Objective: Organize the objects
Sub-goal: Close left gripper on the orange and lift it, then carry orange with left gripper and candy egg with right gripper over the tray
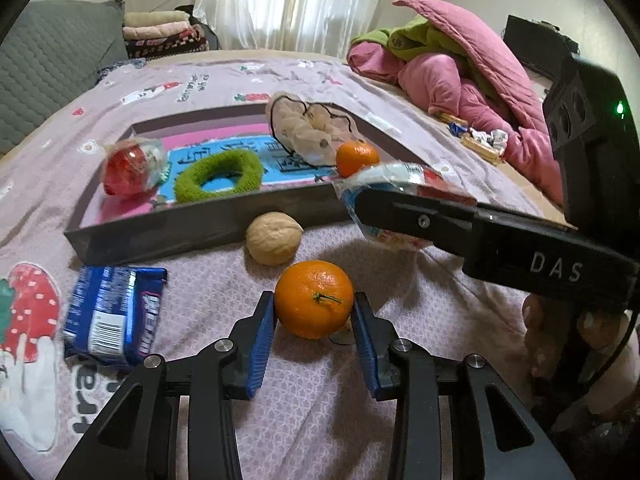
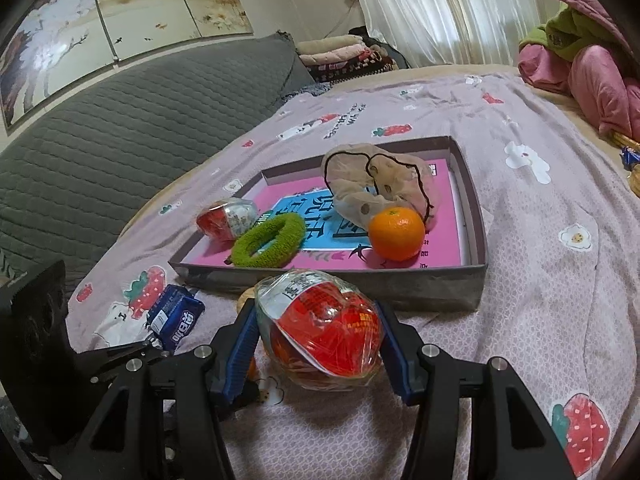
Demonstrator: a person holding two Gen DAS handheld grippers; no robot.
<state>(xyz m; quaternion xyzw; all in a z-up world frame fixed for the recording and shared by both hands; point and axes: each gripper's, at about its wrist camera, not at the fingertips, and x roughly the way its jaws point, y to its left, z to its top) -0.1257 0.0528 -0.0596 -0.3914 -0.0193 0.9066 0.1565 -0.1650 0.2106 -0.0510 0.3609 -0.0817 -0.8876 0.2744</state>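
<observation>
Two grippers work at once beside a shallow box (image 2: 472, 280) on a bedspread (image 2: 540, 320). The right gripper (image 2: 318, 340) has its jaws closed on a red cellophane-wrapped packet (image 2: 324, 328), held just short of the box's near wall. The left gripper (image 1: 314, 320) brackets an orange (image 1: 314, 299) in front of the box, pads at or very near its skin; whether they press is unclear. Inside the box lie a second orange (image 2: 396, 233), a green ring (image 2: 269, 240), another wrapped packet (image 2: 227, 218) and a beige scrunchie (image 2: 376, 188). A walnut (image 1: 273, 237) and a blue snack pack (image 1: 114, 314) wait outside. Likely next: carry the packet over the wall and release. Packet labels are illegible.
</observation>
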